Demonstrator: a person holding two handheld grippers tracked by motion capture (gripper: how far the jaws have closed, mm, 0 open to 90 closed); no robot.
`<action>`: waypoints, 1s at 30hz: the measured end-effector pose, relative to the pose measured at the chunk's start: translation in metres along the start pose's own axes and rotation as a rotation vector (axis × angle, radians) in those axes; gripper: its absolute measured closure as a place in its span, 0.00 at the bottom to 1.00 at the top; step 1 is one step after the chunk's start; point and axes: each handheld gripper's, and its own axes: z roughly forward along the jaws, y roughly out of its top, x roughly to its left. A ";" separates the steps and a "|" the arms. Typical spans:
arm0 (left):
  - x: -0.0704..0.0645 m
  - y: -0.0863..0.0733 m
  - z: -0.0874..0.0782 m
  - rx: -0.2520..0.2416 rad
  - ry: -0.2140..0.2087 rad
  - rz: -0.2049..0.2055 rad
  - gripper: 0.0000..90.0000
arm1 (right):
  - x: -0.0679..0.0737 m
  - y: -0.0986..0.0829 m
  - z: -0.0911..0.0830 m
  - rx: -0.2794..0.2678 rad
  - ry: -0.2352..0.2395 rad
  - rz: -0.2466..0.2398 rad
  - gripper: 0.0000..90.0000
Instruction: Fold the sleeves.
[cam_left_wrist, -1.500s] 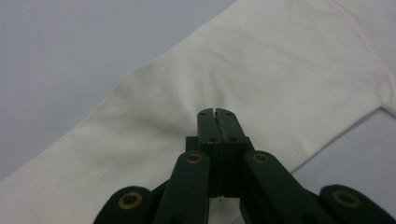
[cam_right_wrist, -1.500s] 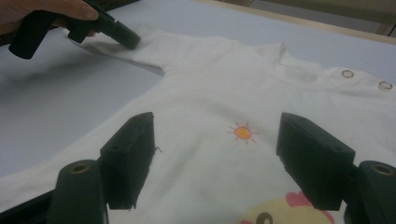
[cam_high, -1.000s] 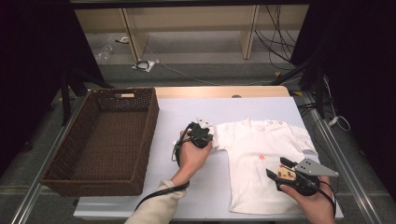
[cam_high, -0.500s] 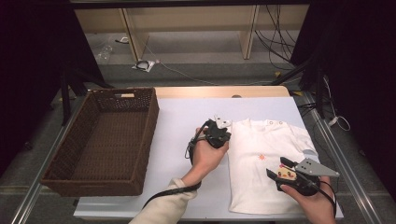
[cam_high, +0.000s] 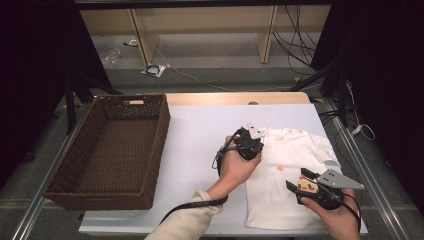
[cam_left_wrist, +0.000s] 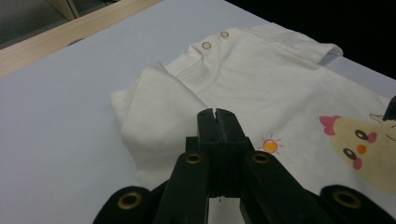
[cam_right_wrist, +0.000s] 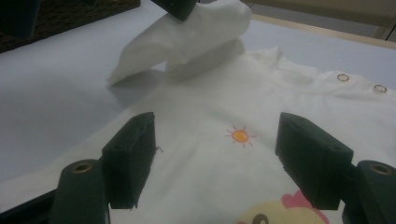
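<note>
Left jaws closed on the sleeve (cam_left_wrist: 154, 109), we've carried it inward over the shirt (cam_high: 290, 175), folding begun; right gripper (cam_right_wrist: 229, 163) waits wide open, empty

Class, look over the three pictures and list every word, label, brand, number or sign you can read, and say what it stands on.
No readable text in these pictures.
Shirt: a chick face and a small orange sun are printed on it, with no letters or numbers.
Basket: a pale tag on its far rim, too small to read.
Left tongs and right tongs: no brand or marking legible.
</note>
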 end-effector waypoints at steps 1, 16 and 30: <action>-0.002 0.000 0.001 0.008 -0.008 0.014 0.99 | 0.000 0.000 -0.001 0.005 -0.003 0.000 0.33; -0.011 -0.010 -0.012 -0.042 -0.096 0.119 0.68 | 0.000 -0.002 0.002 0.016 0.004 -0.001 0.33; 0.035 -0.079 -0.080 -0.055 -0.085 -0.024 0.17 | 0.006 0.008 0.015 0.004 0.022 -0.028 0.34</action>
